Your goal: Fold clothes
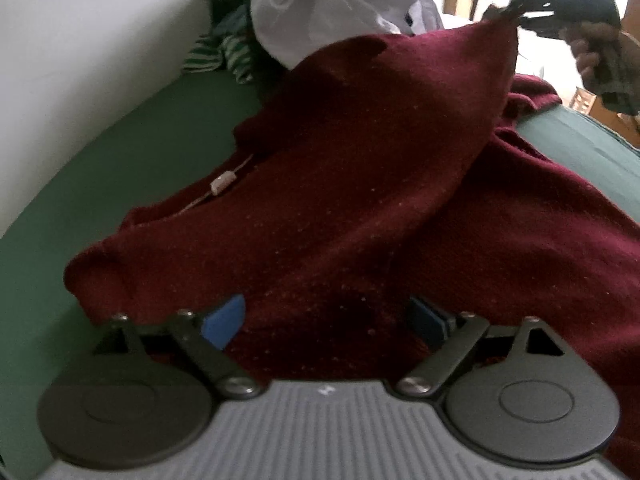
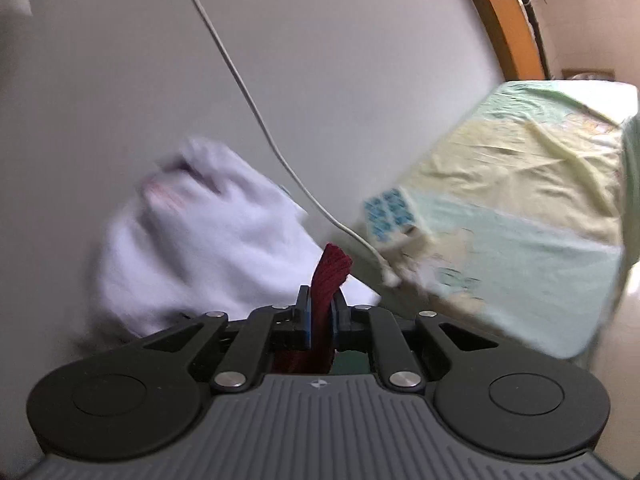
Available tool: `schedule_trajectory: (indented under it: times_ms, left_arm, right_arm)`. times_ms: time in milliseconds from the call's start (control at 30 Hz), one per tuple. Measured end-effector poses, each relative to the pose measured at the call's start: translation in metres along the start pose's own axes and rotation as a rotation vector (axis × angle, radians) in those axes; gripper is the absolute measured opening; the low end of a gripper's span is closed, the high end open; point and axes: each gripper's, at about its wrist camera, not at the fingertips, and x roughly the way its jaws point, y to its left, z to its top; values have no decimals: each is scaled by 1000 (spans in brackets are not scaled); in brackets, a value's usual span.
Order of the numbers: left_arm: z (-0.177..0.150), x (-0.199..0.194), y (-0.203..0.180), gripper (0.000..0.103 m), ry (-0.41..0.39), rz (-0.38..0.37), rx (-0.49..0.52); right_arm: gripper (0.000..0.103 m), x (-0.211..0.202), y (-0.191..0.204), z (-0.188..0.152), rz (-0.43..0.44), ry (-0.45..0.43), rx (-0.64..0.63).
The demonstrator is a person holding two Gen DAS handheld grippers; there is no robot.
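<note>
Maroon sweater (image 1: pixel 340 184) sprawls over the green bed (image 1: pixel 120 152), one corner hoisted at one o'clock by the right tool (image 2: pixel 322 312), clamped on it. Left tool (image 1: pixel 328 320) gapes wide, empty, over the near folds. White garment (image 1: pixel 320 4) behind, blurred.

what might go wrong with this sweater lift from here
1. The right tongs pinch only a thin corner of the maroon sweater; the knit may slip out as it rises.
2. The left tongs stand open over the sweater, so nothing pins the low end; it may drag and bunch on the green sheet.
</note>
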Motion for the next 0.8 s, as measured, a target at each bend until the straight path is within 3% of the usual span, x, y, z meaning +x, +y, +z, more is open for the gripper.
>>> schedule_trajectory:
  times_ms: [33,100,200,300,433,567,700,800]
  left_arm:
    - [2,-1,2,79,6,-6,3]
    - [6,-7,6,75,8,-31,-6]
    - [14,-18,9,73,-24,-100,-32]
    - [19,-20,-3,73,-46,-160,-18]
    - [16,1,-22,75,6,-168,27]
    - [15,2,-21,77,9,-157,41]
    - [34,-10,1,68,-15,-154,0]
    - [52,-6,20,67,-21,-166,-44]
  right_arm:
    - [9,3,2,1,-9,3,-14]
    - [9,-5,5,9,61,-37,10]
    - [9,-28,7,26,218,-148,82]
    - [9,-33,17,40,275,-178,124]
    - [9,-16,39,39,188,-122,-24]
    - [10,-9,40,27,108,-92,-77]
    - [10,-12,29,22,110,-70,-56]
    - [10,-18,27,25,170,-78,-12]
